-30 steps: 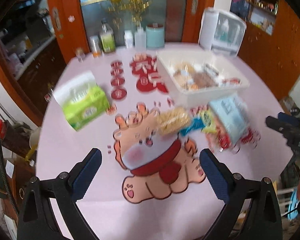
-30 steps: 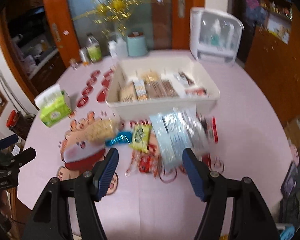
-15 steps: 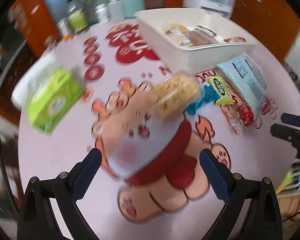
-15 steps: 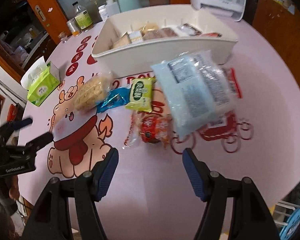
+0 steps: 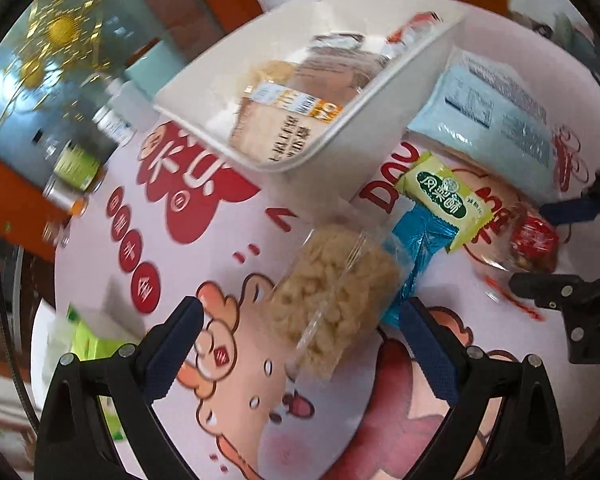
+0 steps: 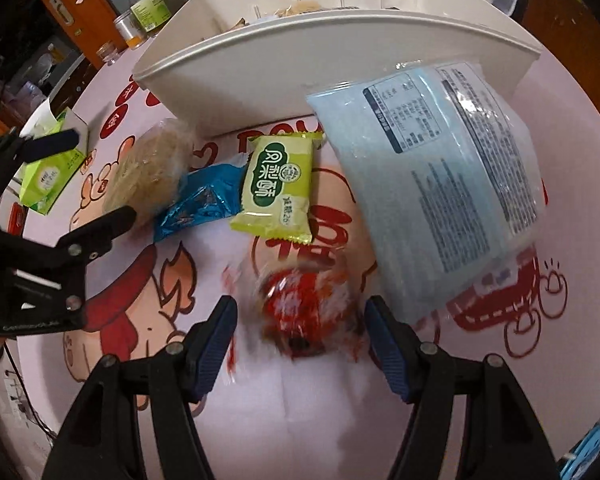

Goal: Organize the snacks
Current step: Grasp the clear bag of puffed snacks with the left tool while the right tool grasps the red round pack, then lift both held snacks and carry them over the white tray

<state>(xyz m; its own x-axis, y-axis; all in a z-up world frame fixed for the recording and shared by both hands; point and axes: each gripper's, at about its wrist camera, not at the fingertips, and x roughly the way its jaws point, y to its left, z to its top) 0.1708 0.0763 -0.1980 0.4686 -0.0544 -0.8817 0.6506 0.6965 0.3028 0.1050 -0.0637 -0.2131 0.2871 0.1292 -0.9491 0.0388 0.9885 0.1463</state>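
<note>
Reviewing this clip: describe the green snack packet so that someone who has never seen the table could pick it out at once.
Start at the big white bin on the pink table; loose snacks lie in front of its near wall. The green packet lies flat there, overlapping a shiny blue wrapper, left of the large pale blue bag. It alone is lime green, with white lettering on a dark green label.

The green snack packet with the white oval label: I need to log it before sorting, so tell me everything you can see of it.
The green snack packet with the white oval label is a small, flat, rectangular pillow pack of glossy film with crimped ends, sealed and printed with green characters. It lies flat on the pink printed tablecloth, just in front of the white plastic bin. One end overlaps the crumpled blue foil wrapper. Neither tool touches it.
</note>
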